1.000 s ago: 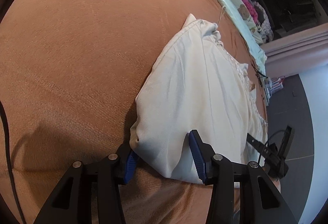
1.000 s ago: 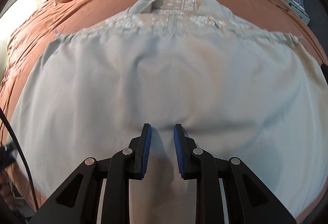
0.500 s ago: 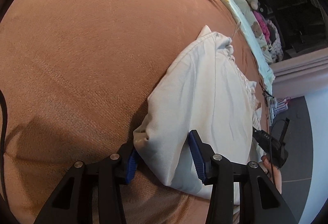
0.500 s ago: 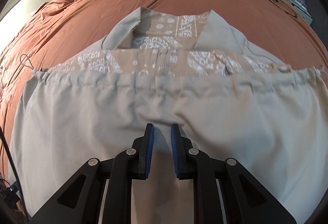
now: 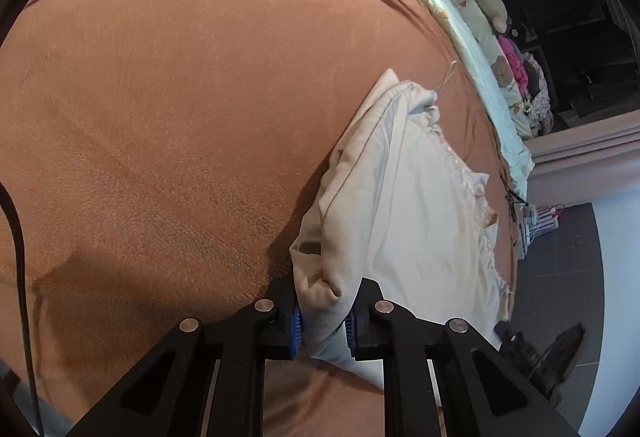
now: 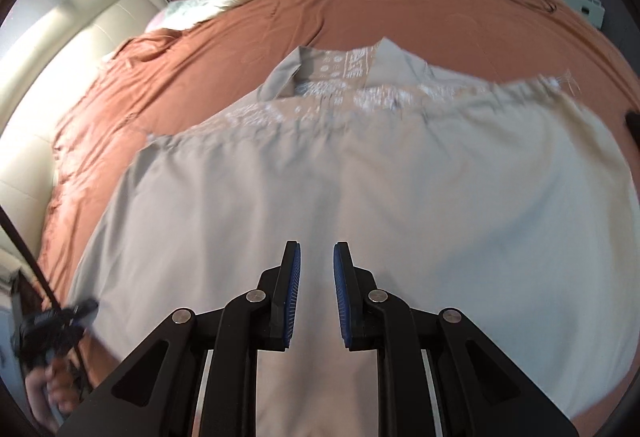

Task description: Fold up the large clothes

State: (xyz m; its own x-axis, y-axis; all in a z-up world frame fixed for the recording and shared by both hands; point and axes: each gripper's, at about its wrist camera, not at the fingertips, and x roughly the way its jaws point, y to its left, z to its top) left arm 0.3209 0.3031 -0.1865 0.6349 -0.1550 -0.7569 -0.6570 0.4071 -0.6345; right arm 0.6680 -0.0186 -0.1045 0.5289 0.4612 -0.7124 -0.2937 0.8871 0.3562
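Lay spread on the rust-brown fleece bedspread [image 5: 168, 125]: the large cream-beige cotton garment [image 6: 360, 189], long axis running away from the left gripper [image 5: 323, 321], clamped on its near corner; right gripper [image 6: 317, 293] slightly parted above mid-cloth, gripping nothing.

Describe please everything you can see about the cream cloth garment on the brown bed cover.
The cream cloth garment is a large, thin, soft-looking piece, spread fairly flat on the brown bed cover. A gathered band runs across it, with a brown and white patterned lining and collar flaps showing beyond. A thin cord loop sticks out at one corner. The left gripper pinches a bunched corner; the right gripper is open over the cloth.
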